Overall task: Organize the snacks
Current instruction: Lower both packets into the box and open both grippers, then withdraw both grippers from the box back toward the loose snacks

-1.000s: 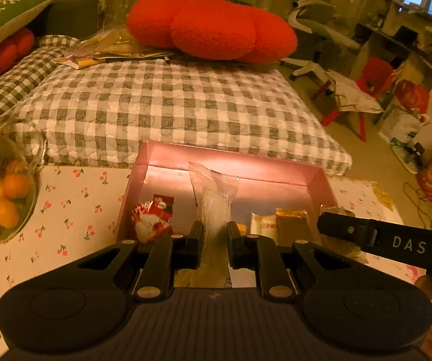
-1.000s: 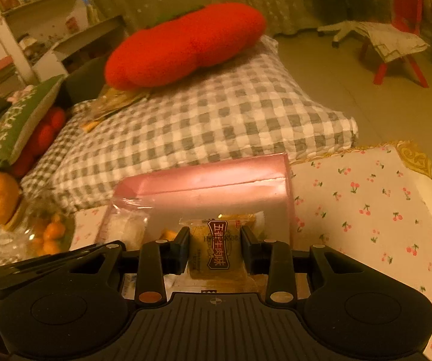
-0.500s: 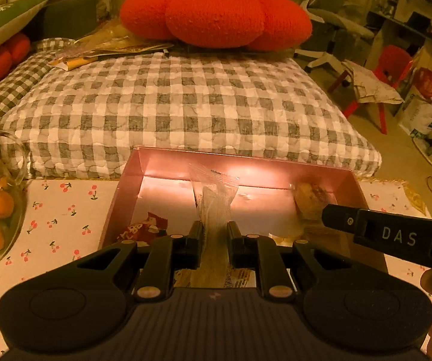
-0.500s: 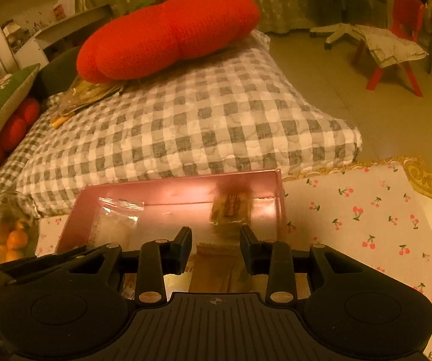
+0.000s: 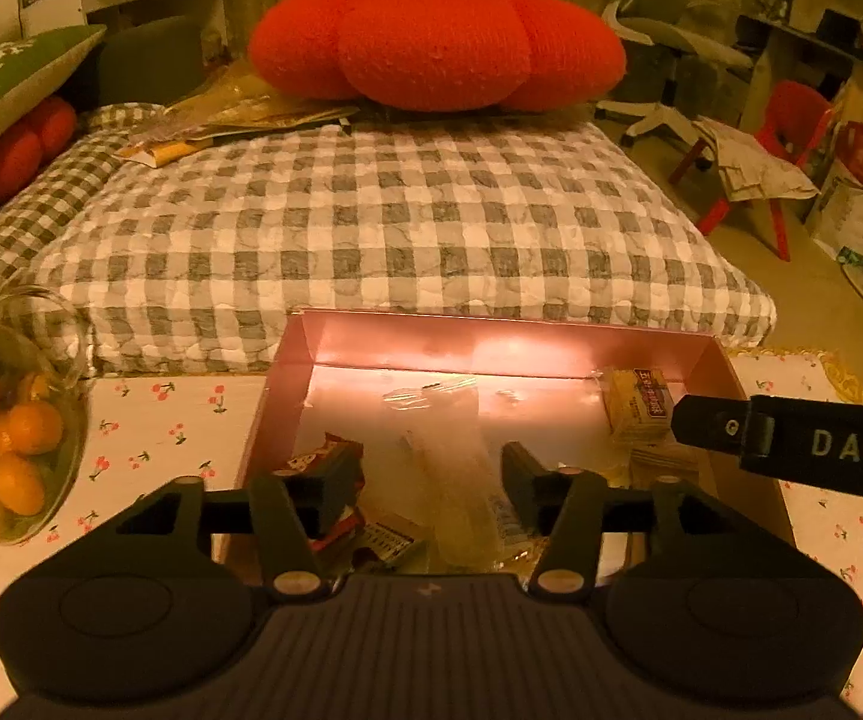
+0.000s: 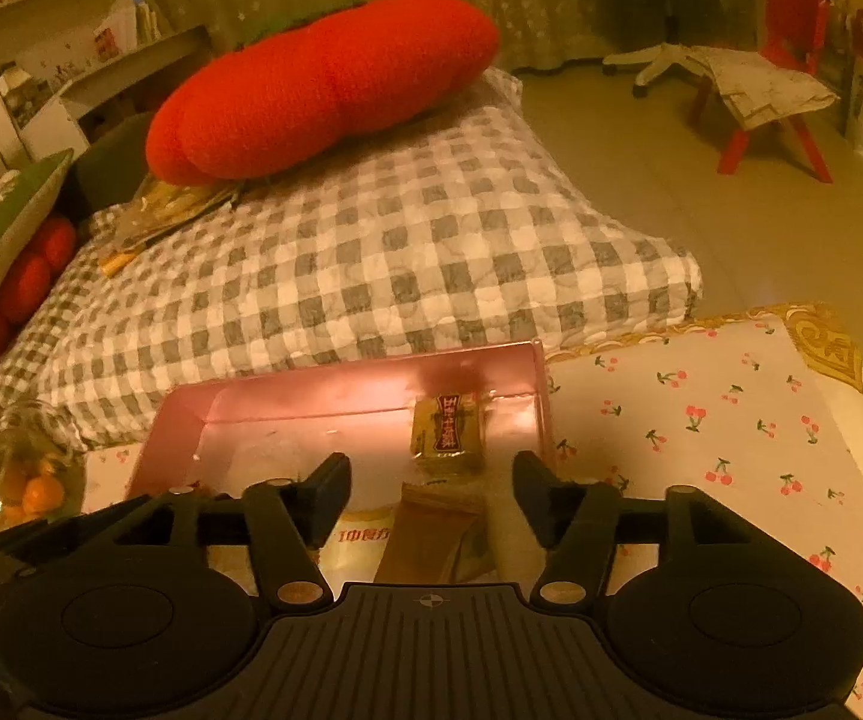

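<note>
Change since earlier frames: both tools gripped a snack a second ago; both packets now lie in the box, and both sets of jaws are opening.
Left tool (image 5: 431,483): jaws apart and opening; the clear plastic sleeve of pale wafers (image 5: 446,474) lies between them, pads not pressing on it.
Sleeve axis: long axis runs away from the left tool, roughly along its pointing line, near end under the jaws, far end toward the box's back wall.
Right tool (image 6: 431,495): jaws apart and opening; nothing is clamped. A flat brown packet (image 6: 425,531) lies just below and between the fingers.
Released snack: the small yellow wrapped cake with a dark red label (image 6: 448,433) rests in the box straight ahead of the right tool, near the far right corner.
Nearer hand: judged, right tool for the yellow cake; left tool for the sleeve and the red-and-white wrapped sweet (image 5: 326,462) beside its left finger.
Container: shallow pink rectangular cardboard box (image 5: 491,333) on the cherry-print bench (image 6: 701,420), back wall against the grey-checked cushion (image 5: 371,228).
Left of box: glass jar of small oranges (image 5: 8,438).
Next move, judged: withdraw both tools up and back, clear of the box walls.
</note>
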Demonstrator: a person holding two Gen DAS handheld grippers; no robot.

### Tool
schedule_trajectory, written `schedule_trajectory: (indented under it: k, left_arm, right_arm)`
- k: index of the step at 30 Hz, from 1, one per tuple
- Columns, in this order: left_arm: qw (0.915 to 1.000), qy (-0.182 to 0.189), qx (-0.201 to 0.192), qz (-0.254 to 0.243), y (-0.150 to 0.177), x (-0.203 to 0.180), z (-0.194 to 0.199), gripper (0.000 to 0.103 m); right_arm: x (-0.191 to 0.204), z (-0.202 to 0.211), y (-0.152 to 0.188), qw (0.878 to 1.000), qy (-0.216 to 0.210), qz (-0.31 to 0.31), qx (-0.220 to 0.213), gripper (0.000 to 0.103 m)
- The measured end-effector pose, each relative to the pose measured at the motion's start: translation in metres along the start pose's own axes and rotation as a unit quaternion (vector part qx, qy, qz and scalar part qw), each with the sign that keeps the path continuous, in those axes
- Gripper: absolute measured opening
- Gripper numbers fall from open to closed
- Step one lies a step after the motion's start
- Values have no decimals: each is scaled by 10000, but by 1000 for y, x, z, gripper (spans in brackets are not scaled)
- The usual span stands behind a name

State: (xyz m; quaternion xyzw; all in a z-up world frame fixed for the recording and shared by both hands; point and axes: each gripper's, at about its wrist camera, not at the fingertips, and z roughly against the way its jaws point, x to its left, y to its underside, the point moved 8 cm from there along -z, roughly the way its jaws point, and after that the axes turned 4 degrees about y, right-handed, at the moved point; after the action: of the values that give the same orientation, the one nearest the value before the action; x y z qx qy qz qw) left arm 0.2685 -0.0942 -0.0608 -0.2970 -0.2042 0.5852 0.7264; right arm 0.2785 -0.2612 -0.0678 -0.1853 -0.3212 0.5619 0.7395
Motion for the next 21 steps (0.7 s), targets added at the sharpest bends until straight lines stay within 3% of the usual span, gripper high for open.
schedule_trajectory:
  k: [11, 21]
  left_arm:
    - [9996, 49, -145, -254, 5, -9, 30, 74]
    - [9996, 30, -132, -241, 23, -6, 53, 84]
  right_arm:
    - [2, 35, 7, 9999, -8, 58, -100, 81]
    - [-1, 67, 22, 9998, -20, 121, -179, 87]
